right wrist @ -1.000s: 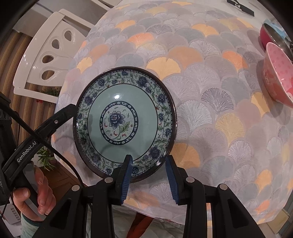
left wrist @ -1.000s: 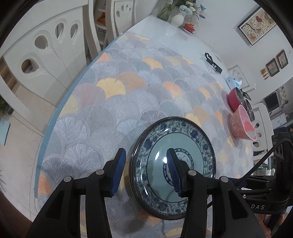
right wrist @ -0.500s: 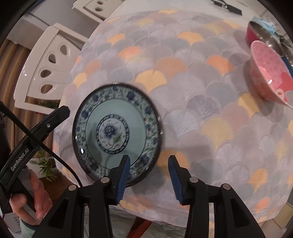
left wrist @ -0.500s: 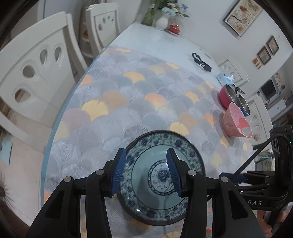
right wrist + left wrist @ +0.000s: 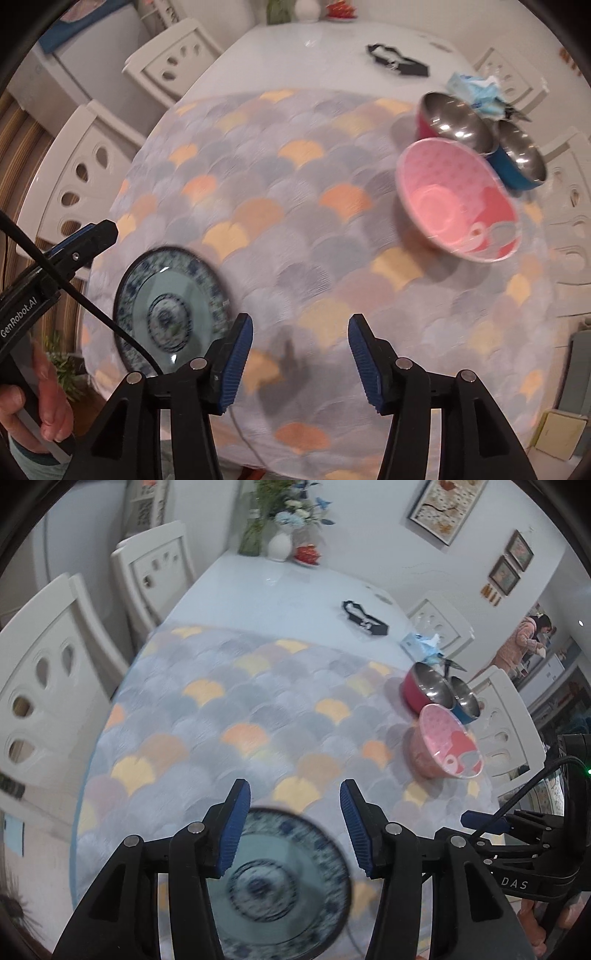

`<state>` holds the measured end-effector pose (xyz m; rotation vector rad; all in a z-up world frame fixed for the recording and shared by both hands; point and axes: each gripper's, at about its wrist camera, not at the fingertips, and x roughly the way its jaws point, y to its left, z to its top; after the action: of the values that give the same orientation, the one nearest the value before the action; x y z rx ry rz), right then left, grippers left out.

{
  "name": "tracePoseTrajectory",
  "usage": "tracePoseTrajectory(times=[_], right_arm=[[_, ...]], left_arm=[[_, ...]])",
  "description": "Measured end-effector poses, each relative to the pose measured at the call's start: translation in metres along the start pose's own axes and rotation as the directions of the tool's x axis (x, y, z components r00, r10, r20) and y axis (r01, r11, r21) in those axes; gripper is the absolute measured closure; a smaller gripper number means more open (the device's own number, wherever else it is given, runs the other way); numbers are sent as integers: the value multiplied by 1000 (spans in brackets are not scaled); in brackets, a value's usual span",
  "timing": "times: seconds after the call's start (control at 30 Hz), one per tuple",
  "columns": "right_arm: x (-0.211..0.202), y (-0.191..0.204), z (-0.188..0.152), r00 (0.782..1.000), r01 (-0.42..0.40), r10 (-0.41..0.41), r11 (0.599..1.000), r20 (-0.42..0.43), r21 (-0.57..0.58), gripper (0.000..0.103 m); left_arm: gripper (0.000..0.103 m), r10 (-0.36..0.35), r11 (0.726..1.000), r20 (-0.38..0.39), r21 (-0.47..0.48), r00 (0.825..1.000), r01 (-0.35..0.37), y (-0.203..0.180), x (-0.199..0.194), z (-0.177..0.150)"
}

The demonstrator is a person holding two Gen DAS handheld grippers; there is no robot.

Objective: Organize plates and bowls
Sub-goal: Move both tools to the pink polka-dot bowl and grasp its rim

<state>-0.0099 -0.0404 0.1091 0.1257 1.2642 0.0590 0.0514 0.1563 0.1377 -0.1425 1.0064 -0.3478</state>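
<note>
A blue-and-white patterned plate (image 5: 280, 882) lies flat on the scallop-patterned tablecloth (image 5: 236, 709) near the table's front edge; it also shows in the right wrist view (image 5: 170, 310). A pink bowl (image 5: 458, 203) stands tilted at the right, also in the left wrist view (image 5: 448, 746). Behind it stand a red steel-lined bowl (image 5: 452, 118) and a blue steel-lined bowl (image 5: 521, 158). My left gripper (image 5: 293, 829) is open and empty, raised above the plate. My right gripper (image 5: 301, 356) is open and empty, to the right of the plate.
White chairs (image 5: 44, 664) stand along the left side and one (image 5: 506, 716) at the right. A black object (image 5: 399, 61) and a blue tissue pack (image 5: 476, 88) lie on the bare white tabletop (image 5: 280, 590) behind. A vase of flowers (image 5: 280, 542) stands at the far end.
Both grippers have drawn back and up from the plate, and their jaws have opened wider. The plate stays on the cloth. The bowls have come further into view.
</note>
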Motion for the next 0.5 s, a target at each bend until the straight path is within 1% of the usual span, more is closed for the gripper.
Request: tracePoseTrajectory(times=[0.17, 0.27, 0.5], right_arm=[[-16, -48, 5, 999, 10, -12, 998, 35, 55, 48], [-26, -86, 11, 998, 11, -18, 993, 60, 116, 48], [-42, -165, 26, 994, 19, -44, 969, 97, 247, 46]], left_arm=[[54, -28, 999, 4, 44, 1000, 28, -45, 11, 16], [52, -53, 996, -7, 68, 999, 54, -74, 21, 23], [52, -91, 992, -53, 80, 994, 95, -116, 52, 38]])
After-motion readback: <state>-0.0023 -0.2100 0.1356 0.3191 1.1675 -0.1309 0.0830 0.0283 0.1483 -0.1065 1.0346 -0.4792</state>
